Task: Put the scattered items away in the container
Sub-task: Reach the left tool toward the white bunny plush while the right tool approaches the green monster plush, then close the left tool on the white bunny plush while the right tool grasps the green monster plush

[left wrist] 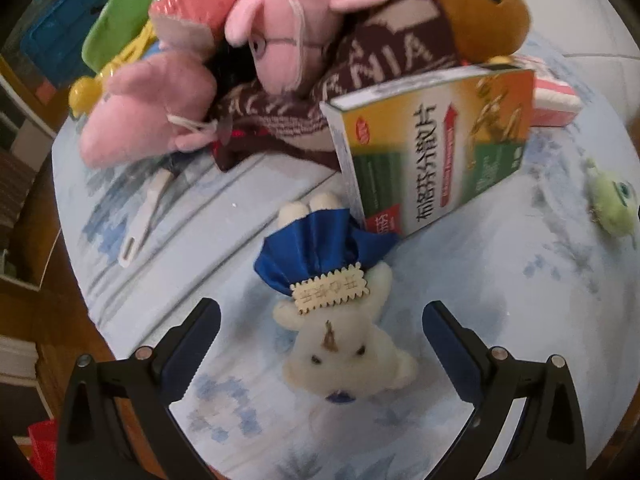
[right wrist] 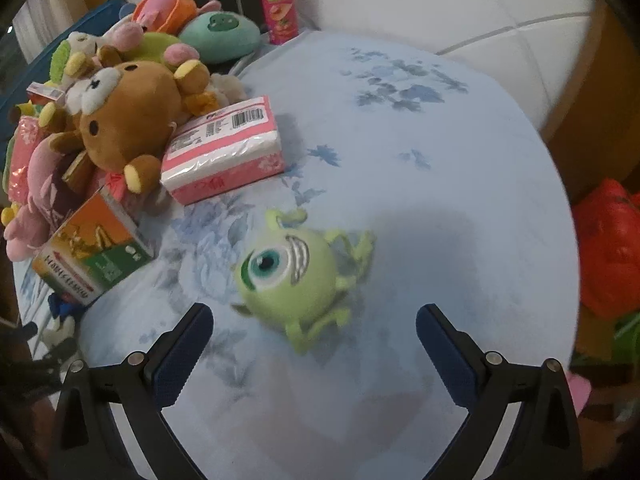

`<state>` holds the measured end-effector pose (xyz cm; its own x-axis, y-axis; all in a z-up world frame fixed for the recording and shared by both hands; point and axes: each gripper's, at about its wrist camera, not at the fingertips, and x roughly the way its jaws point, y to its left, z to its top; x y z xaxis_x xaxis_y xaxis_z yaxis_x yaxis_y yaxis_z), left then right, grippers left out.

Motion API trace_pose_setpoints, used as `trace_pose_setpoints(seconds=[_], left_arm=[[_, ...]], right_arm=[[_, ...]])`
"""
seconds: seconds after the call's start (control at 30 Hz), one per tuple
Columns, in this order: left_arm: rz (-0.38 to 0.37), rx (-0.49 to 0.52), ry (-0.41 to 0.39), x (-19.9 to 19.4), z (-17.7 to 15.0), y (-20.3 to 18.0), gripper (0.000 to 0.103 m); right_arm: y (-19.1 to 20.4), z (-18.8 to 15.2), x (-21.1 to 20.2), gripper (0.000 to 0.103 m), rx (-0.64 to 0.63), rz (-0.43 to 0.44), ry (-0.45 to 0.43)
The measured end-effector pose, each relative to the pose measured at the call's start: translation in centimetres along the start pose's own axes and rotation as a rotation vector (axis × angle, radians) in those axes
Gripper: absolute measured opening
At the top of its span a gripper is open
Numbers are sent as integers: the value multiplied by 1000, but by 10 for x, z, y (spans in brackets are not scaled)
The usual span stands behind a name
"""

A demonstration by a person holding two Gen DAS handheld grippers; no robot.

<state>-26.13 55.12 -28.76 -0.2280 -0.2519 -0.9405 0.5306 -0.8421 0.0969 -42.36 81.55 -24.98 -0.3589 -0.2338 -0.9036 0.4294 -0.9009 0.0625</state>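
The left gripper (left wrist: 320,322) is held low over a round counter (left wrist: 500,320) covered with a pale blue flowered cloth, its jaws spread wide with nothing between the pads. A small white bear (left wrist: 340,344) in a blue satin skirt is seen lying on the cloth between the two jaws, apart from both, its head towards the camera. Just beyond the bear a green and orange medicine box (left wrist: 436,148) is propped on edge, and behind it a heap of plush is piled: a pink pig (left wrist: 280,36), a brown bear (left wrist: 480,4) and a maroon knitted scarf (left wrist: 384,60). A white plastic tool (left wrist: 140,224) lies to the left.

The right gripper (right wrist: 314,320) is likewise held with jaws wide and empty. A green one-eyed monster toy (right wrist: 288,276) is seen on the cloth just ahead of them, untouched. A pink tissue pack (right wrist: 224,152) lies further back, beside the heap. A blue container (left wrist: 60,24) is visible behind the heap, at the far left
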Motion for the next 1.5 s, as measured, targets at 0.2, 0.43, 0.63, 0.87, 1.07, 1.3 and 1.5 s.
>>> trace_pose_setpoints(seconds=[0.2,0.43,0.63,0.87,1.07,1.3,1.5], left_arm=[[16,-33,24,12,-2,-3,102],[12,-45,15,9,-2,-7,102],[-33,-86,32,13,-5,-3,103],[-78,-124,12,3,-10,1,79],[-88,-125,10,-14,-16,-1,50],[-94,-100,-70,-62,-27,-4,50],[-92,-81,-164,-87,-19,3,50]], right_arm=[[7,12,36,103,-46,18,44],[7,16,58,103,-53,25,64],[0,16,71,103,-30,11,59],[2,14,73,100,-24,29,76],[8,11,62,68,-49,52,71],[20,4,29,68,-76,102,26],[48,-1,-8,68,-132,166,-36]])
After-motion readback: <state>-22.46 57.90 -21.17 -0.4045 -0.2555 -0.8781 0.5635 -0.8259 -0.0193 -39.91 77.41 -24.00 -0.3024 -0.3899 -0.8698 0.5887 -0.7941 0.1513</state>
